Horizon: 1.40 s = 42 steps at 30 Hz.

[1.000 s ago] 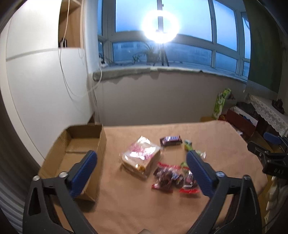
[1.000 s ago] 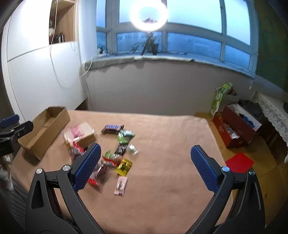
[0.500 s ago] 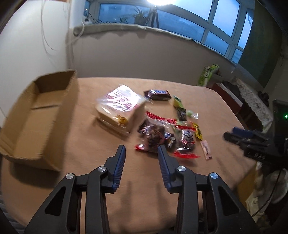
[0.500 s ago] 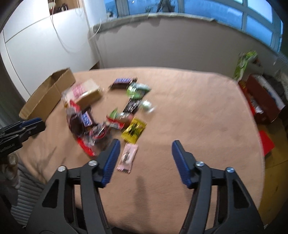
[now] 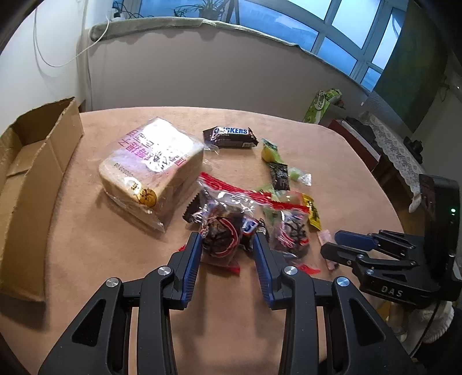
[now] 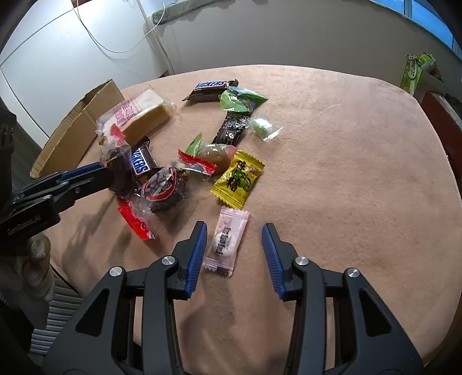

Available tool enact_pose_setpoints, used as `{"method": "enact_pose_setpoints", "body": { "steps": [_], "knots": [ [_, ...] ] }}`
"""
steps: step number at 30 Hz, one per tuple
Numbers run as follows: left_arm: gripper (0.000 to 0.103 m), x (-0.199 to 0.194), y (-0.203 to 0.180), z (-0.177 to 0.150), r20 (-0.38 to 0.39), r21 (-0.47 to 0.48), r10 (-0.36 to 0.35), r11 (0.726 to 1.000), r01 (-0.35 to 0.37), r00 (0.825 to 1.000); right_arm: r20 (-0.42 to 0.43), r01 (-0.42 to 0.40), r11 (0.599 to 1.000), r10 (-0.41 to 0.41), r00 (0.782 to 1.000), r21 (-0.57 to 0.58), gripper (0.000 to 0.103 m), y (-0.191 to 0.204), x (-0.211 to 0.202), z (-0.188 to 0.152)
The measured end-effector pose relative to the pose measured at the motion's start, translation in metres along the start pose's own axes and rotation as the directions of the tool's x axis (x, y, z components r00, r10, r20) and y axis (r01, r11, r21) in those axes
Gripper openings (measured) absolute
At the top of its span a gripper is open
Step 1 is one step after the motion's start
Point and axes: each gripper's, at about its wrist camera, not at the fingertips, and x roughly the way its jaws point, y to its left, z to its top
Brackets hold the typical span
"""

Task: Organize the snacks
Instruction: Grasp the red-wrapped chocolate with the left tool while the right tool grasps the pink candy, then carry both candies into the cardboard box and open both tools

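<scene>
Both claws down on the snack pile, first pickups underway

Low centre of the right wrist view, the right gripper (image 6: 234, 251) has just been closing but is still spread around the pink candy sachet (image 6: 226, 242), pads not touching. In the left view, the left gripper (image 5: 228, 256) is narrowed on the clear bag of dark sweets (image 5: 222, 230); looks pinched, I'd guess. Next: finish the squeeze, lift, carry to the cardboard box (image 5: 37, 173) at far left. Bread loaf (image 5: 153, 170) and Snickers bar (image 5: 229, 137) wait beyond.

A home room: potted plants (image 5: 202, 7), lace tablecloth (image 5: 395, 150).
</scene>
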Motion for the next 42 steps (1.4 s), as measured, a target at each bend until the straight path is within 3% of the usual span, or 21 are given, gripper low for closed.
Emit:
{"method": "enact_pose_setpoints", "body": {
  "steps": [9, 17, 20, 34, 42],
  "knots": [
    [0.035, 0.016, 0.003, 0.003, -0.027, 0.036, 0.047, 0.998, -0.046, 0.999, -0.013, 0.029, 0.999, -0.030, 0.999, -0.029, 0.040, 0.007, 0.000, 0.001],
    [0.031, 0.022, 0.005, 0.002, -0.031, 0.030, 0.049, 0.998, -0.049, 0.998, -0.023, 0.063, 0.996, -0.065, 0.998, -0.070, 0.020, 0.006, 0.000, 0.001],
    [0.030, 0.021, 0.005, 0.002, -0.022, 0.027, 0.052, 0.998, -0.051, 0.998, -0.023, 0.065, 0.995, -0.067, 0.997, -0.081, 0.020, 0.006, 0.000, 0.002],
    [0.030, -0.023, 0.024, 0.005, 0.061, -0.015, 0.057, 0.998, -0.056, 0.997, 0.053, 0.075, 0.994, -0.071, 0.996, -0.076, 0.019, 0.015, -0.027, 0.009],
    [0.030, -0.068, 0.058, 0.010, 0.130, -0.058, 0.111, 0.993, -0.105, 0.985, 0.141, 0.000, 0.992, 0.017, 0.990, -0.122, 0.019, 0.057, -0.055, 0.043]
  ]
}}
